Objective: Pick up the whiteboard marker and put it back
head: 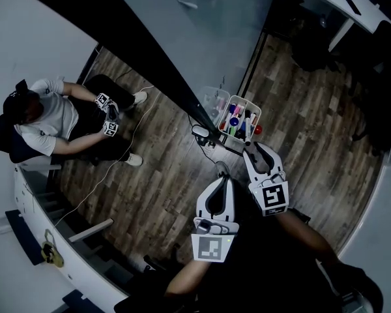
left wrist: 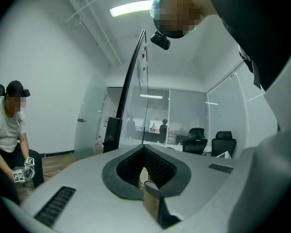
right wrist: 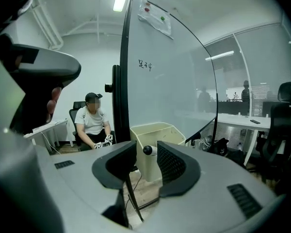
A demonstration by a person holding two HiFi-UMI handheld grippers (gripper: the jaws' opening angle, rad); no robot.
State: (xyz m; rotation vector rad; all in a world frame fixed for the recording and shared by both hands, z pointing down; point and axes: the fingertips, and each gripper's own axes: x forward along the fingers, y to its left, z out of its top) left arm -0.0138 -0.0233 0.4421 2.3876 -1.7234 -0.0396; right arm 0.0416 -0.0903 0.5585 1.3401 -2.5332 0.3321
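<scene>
A whiteboard marker point(right wrist: 147, 150) with a dark round end shows between the jaws of my right gripper point(right wrist: 146, 145), close against the right-hand jaw. The jaws stand apart and the left pad does not touch it. Just beyond is a cream caddy point(right wrist: 161, 129). In the head view the right gripper point(head: 256, 150) points at this white caddy point(head: 225, 110), which holds several coloured markers point(head: 240, 120). My left gripper point(head: 222, 176) hangs lower, nearer to me, beside the right one. Its tips meet point(left wrist: 144, 148) with nothing held.
The whiteboard point(head: 150, 51) stands edge-on as a dark diagonal, with the caddy at its foot. A person point(head: 45, 119) sits at the left holding marker cubes. A cable point(head: 117, 158) runs over the wooden floor. Office chairs point(left wrist: 223, 142) stand behind glass.
</scene>
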